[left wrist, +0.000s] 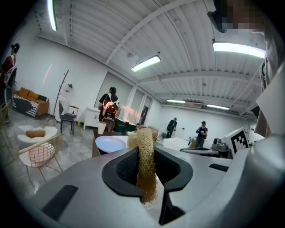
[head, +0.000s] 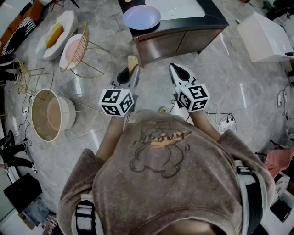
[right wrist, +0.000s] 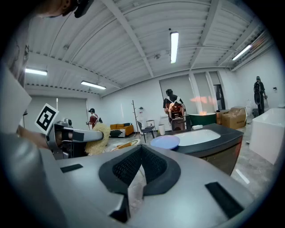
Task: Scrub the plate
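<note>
The left claw [left wrist: 145, 171] is shut on a scrubber [left wrist: 143, 151]. The tan fibrous pad stands upright between the jaws; its top rises above them and its lower end hangs below the pads. The right claw [right wrist: 135, 171] is fully closed, jaw against jaw, with nothing between them.

In the head view both claws sit at frame centre, side by side but apart. Both point toward the top of the frame and slightly downward. Each carries its marker cube at the rear, close to the person's chest.

The plate [head: 141, 17] lies flat at upper centre of the head view, on the left end of a dark tabletop [head: 216, 19]. It is round and pale lilac. A white basin [head: 180, 7] lies just to its right in the same tabletop. Neither claw touches the plate; a strip of grey marble floor [head: 151, 82] and the cabinet front separate them from it.

In the left gripper view the plate appears just left of the scrubber, behind the jaws. In the right gripper view it appears above the closed jaws, at the near end of the tabletop.

Two wire chairs [head: 76, 48] stand at upper left of the head view. A round tan tub [head: 48, 114] stands at middle left. A white box [head: 266, 36] stands at upper right.
</note>
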`<action>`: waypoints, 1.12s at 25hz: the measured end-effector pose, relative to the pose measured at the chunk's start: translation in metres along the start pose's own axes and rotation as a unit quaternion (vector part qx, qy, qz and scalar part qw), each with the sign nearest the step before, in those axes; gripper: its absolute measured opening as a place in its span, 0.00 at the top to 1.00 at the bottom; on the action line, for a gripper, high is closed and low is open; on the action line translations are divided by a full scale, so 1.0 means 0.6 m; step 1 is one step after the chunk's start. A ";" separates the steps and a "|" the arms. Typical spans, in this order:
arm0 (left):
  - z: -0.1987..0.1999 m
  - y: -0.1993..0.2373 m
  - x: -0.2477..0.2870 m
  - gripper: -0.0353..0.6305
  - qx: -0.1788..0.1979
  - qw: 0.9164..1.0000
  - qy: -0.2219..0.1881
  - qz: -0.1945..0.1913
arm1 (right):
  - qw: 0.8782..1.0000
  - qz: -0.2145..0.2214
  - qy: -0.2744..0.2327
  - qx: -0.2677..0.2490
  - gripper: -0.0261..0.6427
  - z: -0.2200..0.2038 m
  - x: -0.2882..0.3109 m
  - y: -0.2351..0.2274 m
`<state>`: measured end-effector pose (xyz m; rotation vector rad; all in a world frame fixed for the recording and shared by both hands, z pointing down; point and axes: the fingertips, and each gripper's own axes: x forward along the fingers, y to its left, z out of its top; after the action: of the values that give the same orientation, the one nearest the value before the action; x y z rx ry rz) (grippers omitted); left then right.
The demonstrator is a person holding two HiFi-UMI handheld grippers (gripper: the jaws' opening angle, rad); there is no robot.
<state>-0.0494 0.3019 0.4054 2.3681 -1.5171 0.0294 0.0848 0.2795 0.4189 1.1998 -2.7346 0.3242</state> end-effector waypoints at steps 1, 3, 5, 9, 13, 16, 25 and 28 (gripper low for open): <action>0.000 -0.002 0.004 0.82 0.001 1.000 0.000 -0.001 | 1.000 0.001 0.001 0.001 0.96 -0.001 0.001 -0.003; 0.002 -0.006 0.012 0.82 0.003 1.000 0.001 -0.001 | 1.000 0.005 0.003 0.003 0.96 -0.001 0.003 -0.008; 0.004 -0.010 0.019 0.82 0.005 1.000 -0.001 0.001 | 1.000 0.012 0.005 0.002 0.96 -0.001 0.007 -0.011; -0.002 -0.021 0.035 0.82 0.003 1.000 -0.003 0.012 | 0.999 0.026 0.007 0.021 0.97 -0.008 0.008 -0.025; -0.017 -0.027 0.049 0.82 0.000 0.999 -0.011 0.033 | 0.999 0.041 0.010 0.028 0.96 -0.023 0.007 -0.044; -0.022 -0.028 0.061 0.82 -0.005 0.999 -0.018 0.049 | 0.998 0.049 0.013 0.025 0.96 -0.031 0.012 -0.065; -0.012 0.023 0.097 0.82 0.000 0.998 -0.022 0.065 | 0.998 0.049 0.017 0.023 0.96 -0.029 0.075 -0.105; -0.006 0.054 0.131 0.82 0.001 0.998 -0.022 0.058 | 0.999 0.041 0.018 0.024 0.97 -0.031 0.112 -0.122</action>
<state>-0.0435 0.2217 0.4323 2.2936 -1.6727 0.0055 0.0943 0.1884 0.4613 1.0844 -2.7638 0.4189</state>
